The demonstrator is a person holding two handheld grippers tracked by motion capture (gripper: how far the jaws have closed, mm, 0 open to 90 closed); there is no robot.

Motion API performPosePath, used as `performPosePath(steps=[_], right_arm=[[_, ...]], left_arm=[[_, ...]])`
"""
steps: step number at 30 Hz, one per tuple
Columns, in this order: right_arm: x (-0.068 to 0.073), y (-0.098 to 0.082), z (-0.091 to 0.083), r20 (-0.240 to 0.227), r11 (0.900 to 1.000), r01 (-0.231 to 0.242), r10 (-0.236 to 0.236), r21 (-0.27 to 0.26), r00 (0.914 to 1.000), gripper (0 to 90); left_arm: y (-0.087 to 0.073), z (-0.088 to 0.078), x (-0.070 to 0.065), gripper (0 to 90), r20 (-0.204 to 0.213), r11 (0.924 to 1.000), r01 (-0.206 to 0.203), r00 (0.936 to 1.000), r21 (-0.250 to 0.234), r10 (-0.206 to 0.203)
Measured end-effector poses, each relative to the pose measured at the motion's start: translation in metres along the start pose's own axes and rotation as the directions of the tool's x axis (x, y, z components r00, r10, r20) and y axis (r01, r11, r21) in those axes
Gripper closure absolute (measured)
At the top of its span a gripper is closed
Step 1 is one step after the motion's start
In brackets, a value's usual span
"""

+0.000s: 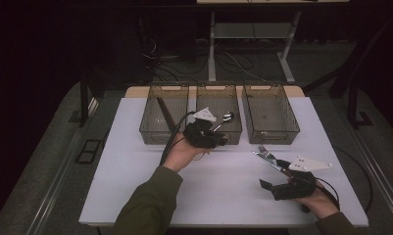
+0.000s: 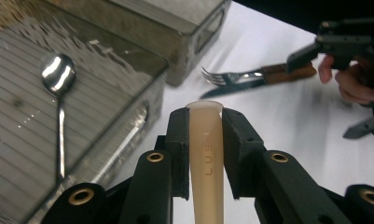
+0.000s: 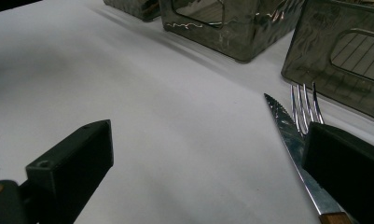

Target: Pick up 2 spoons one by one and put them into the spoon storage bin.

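white table (image 1: 223, 196), dark room, left claw (image 1: 204, 133) clamped on spoon handle (image 2: 206, 154), right claw (image 1: 277, 182) apart

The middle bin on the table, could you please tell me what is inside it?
The middle bin holds one metal spoon, lying on its ribbed floor. In the high view the left gripper, shut on a pale handle, covers the bin's near part, so that stretch cannot be checked there.
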State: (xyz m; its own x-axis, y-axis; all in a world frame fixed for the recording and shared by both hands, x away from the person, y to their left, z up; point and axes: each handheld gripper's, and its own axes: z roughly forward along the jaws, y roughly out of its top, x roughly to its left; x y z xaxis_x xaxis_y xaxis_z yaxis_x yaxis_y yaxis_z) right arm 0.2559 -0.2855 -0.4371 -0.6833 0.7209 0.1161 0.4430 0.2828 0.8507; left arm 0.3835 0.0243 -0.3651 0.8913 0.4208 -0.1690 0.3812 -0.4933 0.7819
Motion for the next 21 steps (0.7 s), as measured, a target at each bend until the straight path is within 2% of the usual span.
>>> performPosePath(steps=[6, 11, 19, 21], right_arm=[[0.0, 0.0, 0.0, 0.0, 1.0, 0.001, -0.001, 0.002, 1.0, 1.9], [0.001, 0.0, 0.0, -0.001, 1.0, 0.001, -0.001, 0.004, 1.0, 1.9], [0.001, 0.0, 0.001, -0.006, 1.0, -0.001, 0.001, 0.009, 1.0, 1.9], [0.002, 0.0, 0.001, -0.005, 1.0, -0.003, 0.003, 0.007, 1.0, 1.9]], left_arm=[[0.019, 0.001, 0.007, 73.3, -0.017, 0.9999, -0.015, 0.9997, 0.002, 0.015], [0.033, 0.003, 0.015, 73.3, -0.03, 0.9999, -0.006, 0.9995, -0.01, 0.005], [0.052, 0.012, 0.032, 73.3, -0.082, 0.9996, -0.006, 0.9967, -0.027, 0.004], [0.056, 0.014, 0.036, 73.2, -0.095, 0.9998, -0.011, 0.9954, -0.018, 0.009]])
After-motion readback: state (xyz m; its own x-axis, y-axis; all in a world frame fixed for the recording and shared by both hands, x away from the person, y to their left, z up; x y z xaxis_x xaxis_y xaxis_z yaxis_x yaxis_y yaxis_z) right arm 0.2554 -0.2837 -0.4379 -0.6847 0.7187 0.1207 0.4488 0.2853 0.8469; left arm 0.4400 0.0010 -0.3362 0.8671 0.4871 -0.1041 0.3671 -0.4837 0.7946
